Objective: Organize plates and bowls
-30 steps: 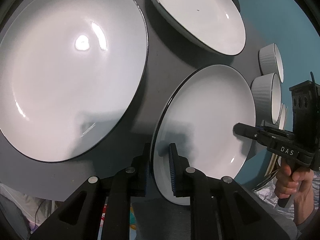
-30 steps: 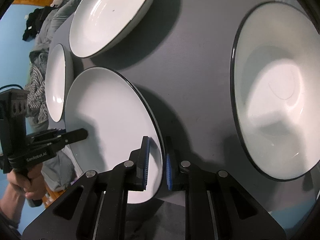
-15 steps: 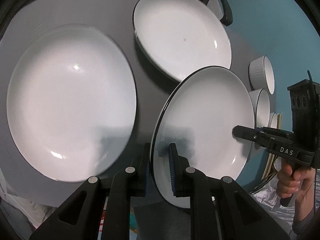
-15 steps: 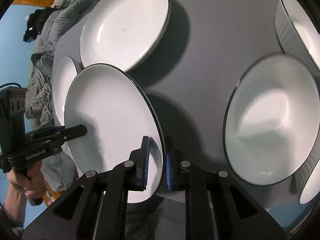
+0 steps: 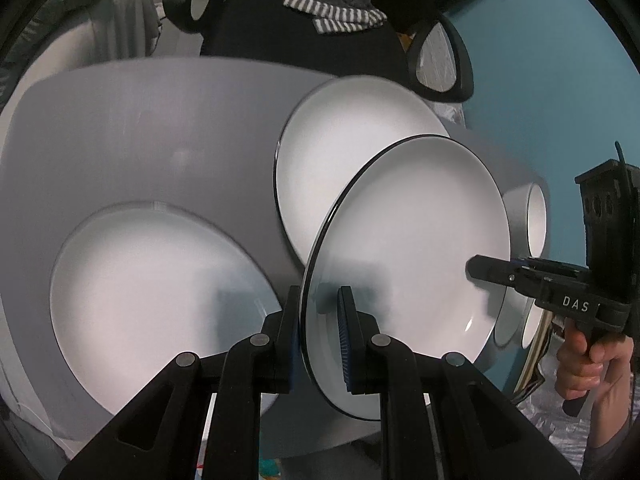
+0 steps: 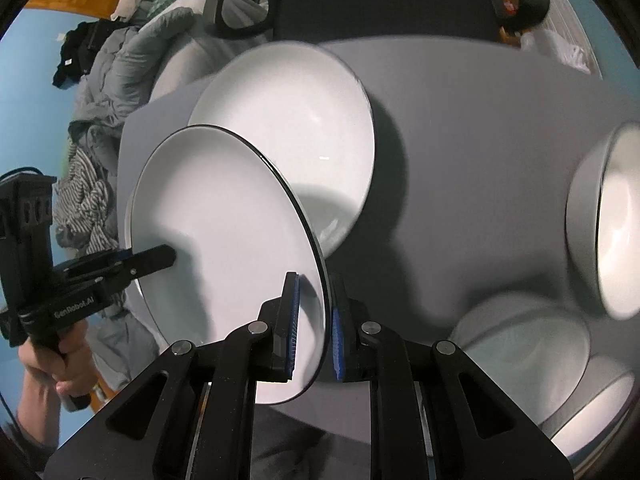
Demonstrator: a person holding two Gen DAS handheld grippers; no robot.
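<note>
Both grippers hold one white plate with a thin black rim (image 5: 416,248), lifted above the grey table (image 5: 160,132). My left gripper (image 5: 320,336) is shut on its near edge. My right gripper (image 6: 314,328) is shut on the opposite edge of the same plate (image 6: 216,216). Each gripper shows in the other's view, the right one (image 5: 484,270) and the left one (image 6: 160,258). A second white plate (image 5: 344,136) lies on the table behind the held one, and it also shows in the right wrist view (image 6: 296,120). A large plate (image 5: 152,300) lies at the left.
White ribbed bowls (image 6: 616,216) stand at the table's right side, with more (image 6: 532,344) nearer. One bowl (image 5: 532,216) shows behind the held plate. A black office chair (image 5: 304,20) with a striped cloth stands beyond the table. Clothes (image 6: 104,80) pile at the left.
Both grippers have raised the plate well above the table and pulled back. The table's far edge and the chair have come into view.
</note>
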